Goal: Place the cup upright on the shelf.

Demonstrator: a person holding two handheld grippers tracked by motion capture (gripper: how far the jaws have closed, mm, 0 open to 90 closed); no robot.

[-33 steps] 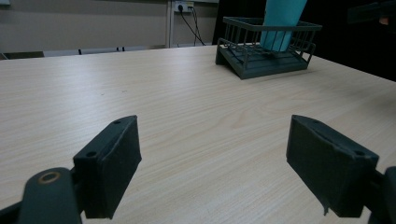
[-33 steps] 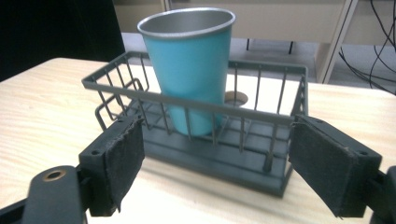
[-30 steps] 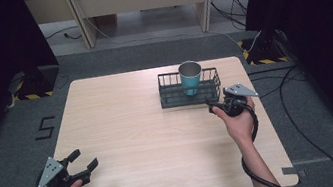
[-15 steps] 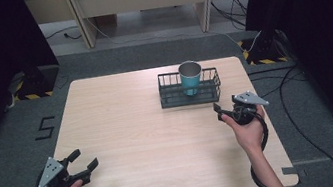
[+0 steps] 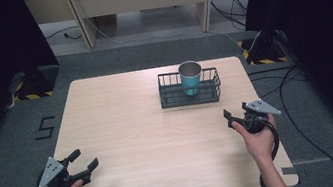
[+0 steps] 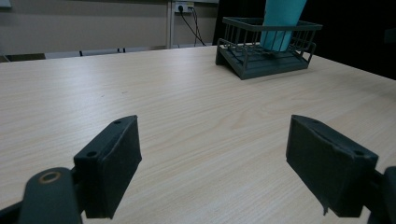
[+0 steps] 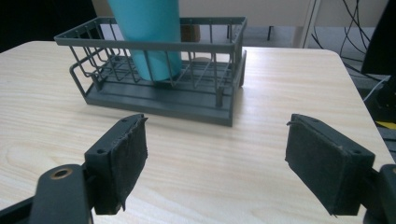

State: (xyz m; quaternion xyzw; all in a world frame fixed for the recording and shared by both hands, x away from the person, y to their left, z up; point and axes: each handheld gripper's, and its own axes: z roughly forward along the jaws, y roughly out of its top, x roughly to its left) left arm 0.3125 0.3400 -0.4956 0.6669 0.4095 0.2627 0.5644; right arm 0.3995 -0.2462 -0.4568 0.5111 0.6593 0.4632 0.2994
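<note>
A cup [image 5: 191, 77] stands in a rack [image 5: 190, 95] near the table's [image 5: 125, 130] far edge. Left claw [image 5: 83, 163] at the near left corner and right claw [image 5: 229, 118] by the right edge both gape empty.

You have a light wooden table [image 5: 134, 129] on grey carpet [image 5: 148, 56]. A dark wire rack [image 5: 190, 95] stands near the table's far edge, toward the far right corner, with a teal cup [image 5: 190, 78] upright inside it. Cables [image 5: 305, 117] trail over the floor off the right edge. Yellow-black striped tape [image 5: 28, 96] marks the floor beyond the far left corner.
</note>
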